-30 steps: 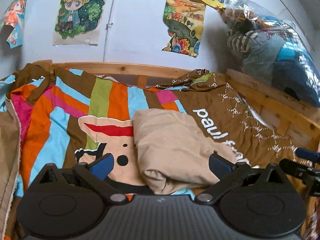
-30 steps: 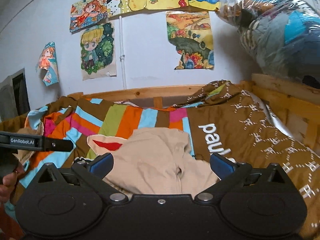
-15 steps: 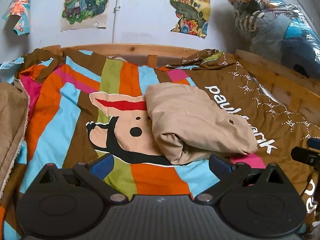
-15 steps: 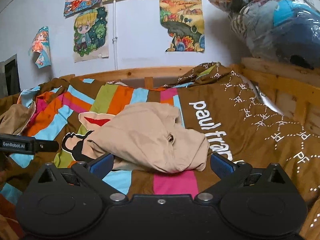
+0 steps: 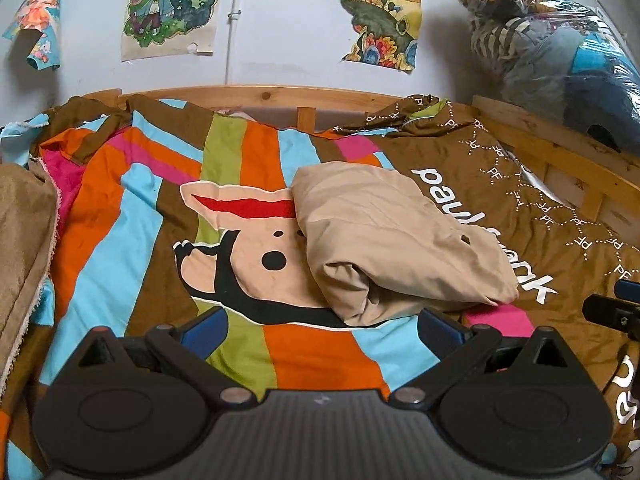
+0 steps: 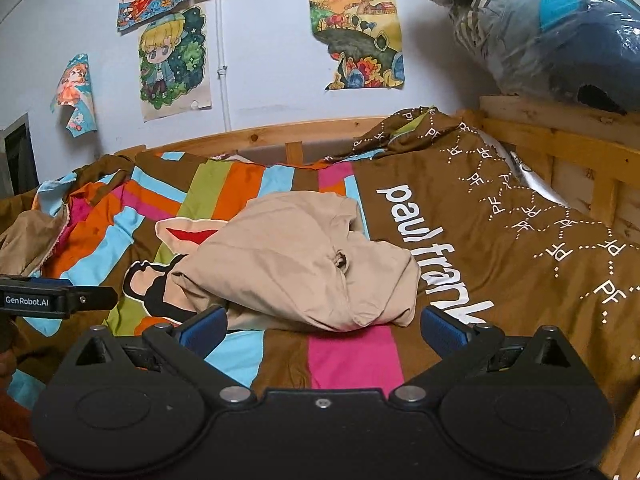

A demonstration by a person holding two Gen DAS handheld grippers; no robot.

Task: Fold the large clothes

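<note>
Beige garment [image 5: 396,240] lies bundled on the striped bedspread [image 5: 132,208], mid-frame in both views. Left tongs [image 5: 324,330] spread wide w/ nothing between the blue pads, low in frame; garment's near edge sits just above and between them, not touching. Right tongs [image 6: 326,326] also wide and empty; garment's lower fold sits just beyond the pads. In the left view, the right tongs' tip shows at the right edge. A tan cloth [image 5: 20,248] lies at the far left.
</note>
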